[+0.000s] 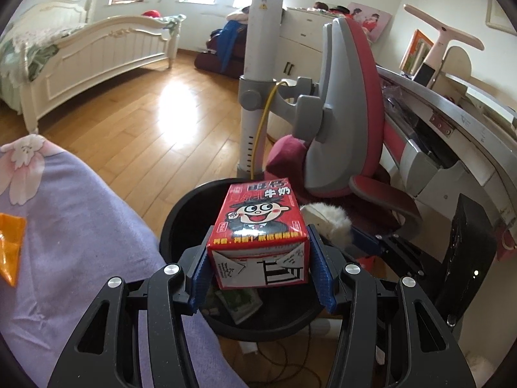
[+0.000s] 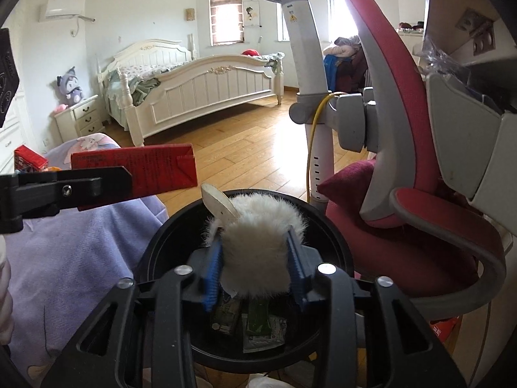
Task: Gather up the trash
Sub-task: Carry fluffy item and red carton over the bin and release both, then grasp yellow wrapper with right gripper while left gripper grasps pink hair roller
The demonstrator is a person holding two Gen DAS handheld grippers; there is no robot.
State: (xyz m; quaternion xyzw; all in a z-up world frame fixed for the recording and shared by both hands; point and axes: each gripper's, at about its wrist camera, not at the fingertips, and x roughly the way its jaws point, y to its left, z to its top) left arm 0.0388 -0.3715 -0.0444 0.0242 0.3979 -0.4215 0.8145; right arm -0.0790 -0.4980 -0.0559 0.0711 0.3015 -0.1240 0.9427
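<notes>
Holding over the bin: I have both pieces of trash gripped and poised above the black bin (image 2: 168,236); I judge this to be the drop-off step.
Milk carton: the red milk carton (image 1: 258,236) sits pinched between the blue pads of my left hand-held gripper (image 1: 260,266), clenched on its sides, printed face up, base end toward the camera; it hangs above the bin's near rim, just beside the purple bedding (image 1: 64,226).
Fluffy item: a white furry piece (image 2: 255,255) is grasped by my right hand-held gripper (image 2: 255,274), held directly over the bin's mouth, with a flat pale tab sticking up at its far side.
Bin contents: flattened wrappers (image 2: 261,326) lie at the bottom.
Next move: I judge that easing each grip apart would let both fall in; the carton may need a little more reach forward to clear the rim.
Left behind: an orange wrapper (image 1: 9,252) lies on the bedding, and another red carton (image 2: 29,160) lies farther off.
</notes>
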